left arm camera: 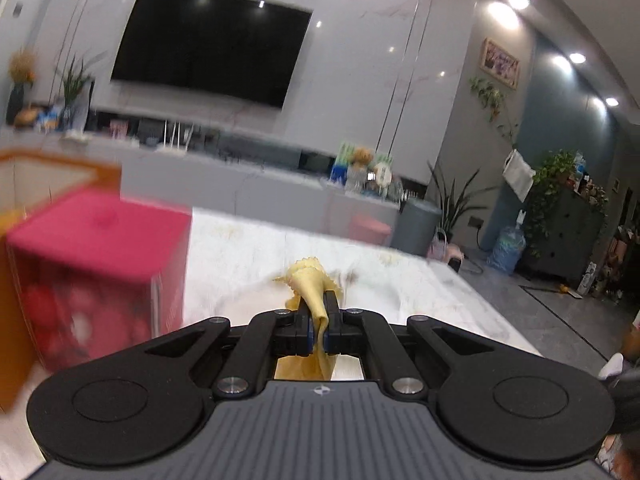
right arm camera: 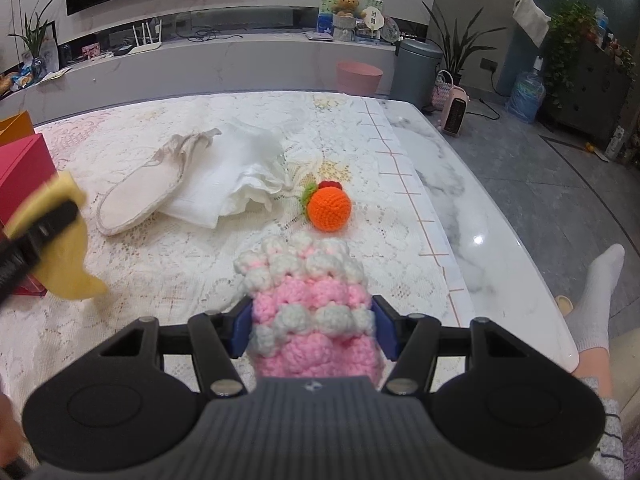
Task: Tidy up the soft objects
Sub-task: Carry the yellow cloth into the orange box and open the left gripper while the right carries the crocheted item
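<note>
My left gripper [left arm camera: 319, 312] is shut on a yellow cloth [left arm camera: 311, 284], held above the table beside a pink box [left arm camera: 100, 264]. The left gripper [right arm camera: 60, 212] and its yellow cloth [right arm camera: 66, 268] also show at the left edge of the right wrist view. My right gripper [right arm camera: 312, 320] is shut on a pink and white crochet piece [right arm camera: 308, 296] just above the lace tablecloth [right arm camera: 160, 264]. Ahead lie an orange crochet fruit [right arm camera: 330, 210], a white cloth [right arm camera: 236, 176] and a beige drawstring pouch [right arm camera: 148, 188].
An orange bag [left arm camera: 48, 168] stands behind the pink box at the left. The marble table edge [right arm camera: 472, 216] runs along the right, with a person's socked foot [right arm camera: 600, 292] beside it. A TV console stands behind the table.
</note>
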The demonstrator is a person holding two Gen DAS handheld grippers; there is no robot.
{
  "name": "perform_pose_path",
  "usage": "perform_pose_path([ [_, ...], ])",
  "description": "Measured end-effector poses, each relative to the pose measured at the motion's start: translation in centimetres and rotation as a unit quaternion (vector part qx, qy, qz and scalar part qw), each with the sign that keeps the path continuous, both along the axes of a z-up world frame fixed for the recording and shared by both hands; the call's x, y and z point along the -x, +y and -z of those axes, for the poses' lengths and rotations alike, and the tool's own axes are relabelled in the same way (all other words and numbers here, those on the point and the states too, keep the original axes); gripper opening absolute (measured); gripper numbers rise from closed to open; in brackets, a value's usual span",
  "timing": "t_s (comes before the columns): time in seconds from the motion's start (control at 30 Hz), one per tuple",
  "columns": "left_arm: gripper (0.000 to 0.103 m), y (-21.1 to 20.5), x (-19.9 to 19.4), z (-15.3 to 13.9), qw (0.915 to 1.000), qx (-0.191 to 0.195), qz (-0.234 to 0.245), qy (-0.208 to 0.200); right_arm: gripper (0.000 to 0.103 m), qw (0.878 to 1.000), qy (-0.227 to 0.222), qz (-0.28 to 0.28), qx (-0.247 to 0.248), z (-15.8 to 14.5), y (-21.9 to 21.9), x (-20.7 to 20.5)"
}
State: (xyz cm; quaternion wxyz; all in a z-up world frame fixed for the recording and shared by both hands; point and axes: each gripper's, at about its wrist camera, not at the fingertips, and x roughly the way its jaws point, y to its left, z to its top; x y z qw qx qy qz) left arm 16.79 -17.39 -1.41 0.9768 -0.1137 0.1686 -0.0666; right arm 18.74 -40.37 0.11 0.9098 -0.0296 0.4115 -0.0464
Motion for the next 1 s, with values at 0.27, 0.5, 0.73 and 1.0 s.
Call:
perform_pose_path([
  [0.27,0.004,1.2,-0.9,-5.9,0.9981,-0.040,0.047,-0.008,0.060,1.000,-0.010,0.002,0.016,-0.4,0.3,0.9],
  [0.5,0.004,2.0,-0.4,-9.9,0.9890,-0.104,0.099,-0.035,0.060,0.999,-0.034,-0.022,-0.031,-2.0,0.7,1.5],
  [0.73,0.004,5.1,0.0,-12.4,0.9858,-0.130,0.090,-0.055,0.060,0.996,-0.056,-0.025,-0.057,-3.0,3.1,2.3],
  [1.0,0.004,12.3,-0.6,-12.1,0.9930,-0.106,0.036,-0.039,0.060,0.991,-0.100,-0.057,-0.063,-5.8,8.2,3.5],
])
